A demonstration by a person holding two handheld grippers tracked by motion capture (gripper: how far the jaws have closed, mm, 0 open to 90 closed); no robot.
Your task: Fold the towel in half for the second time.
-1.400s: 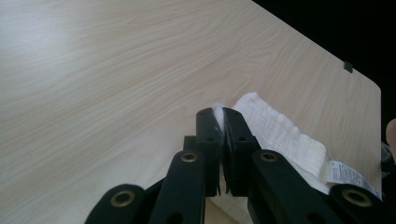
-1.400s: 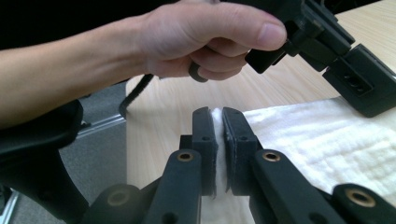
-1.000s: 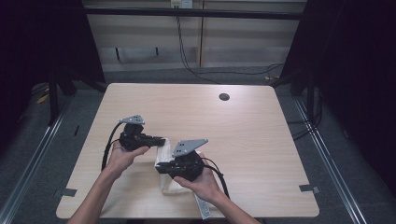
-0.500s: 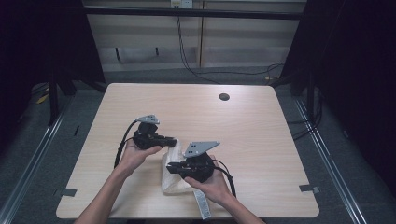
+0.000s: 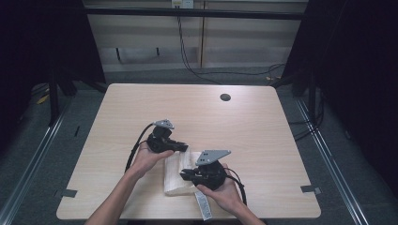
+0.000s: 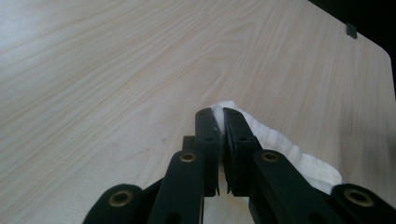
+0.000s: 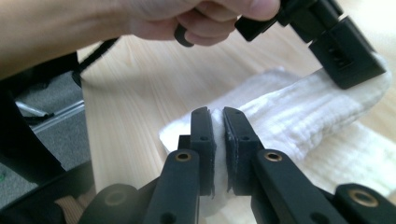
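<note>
— Wooden table is carrying a white folded towel at its near edge, with a small dark hole sitting far off.

— Both tools are pinching it: left gripper is clamping a far corner, right gripper a near fold.

— Risk, I think: thin bites could be slipping if the hands pull apart unevenly, spoiling the fold.

— Right gripper view is showing the ribbed weave; high view is showing a label hanging over the near edge.

Each black hand-held gripper carries 2 brass-riveted jaws, a grey 3-cornered plate and a black cable.
</note>
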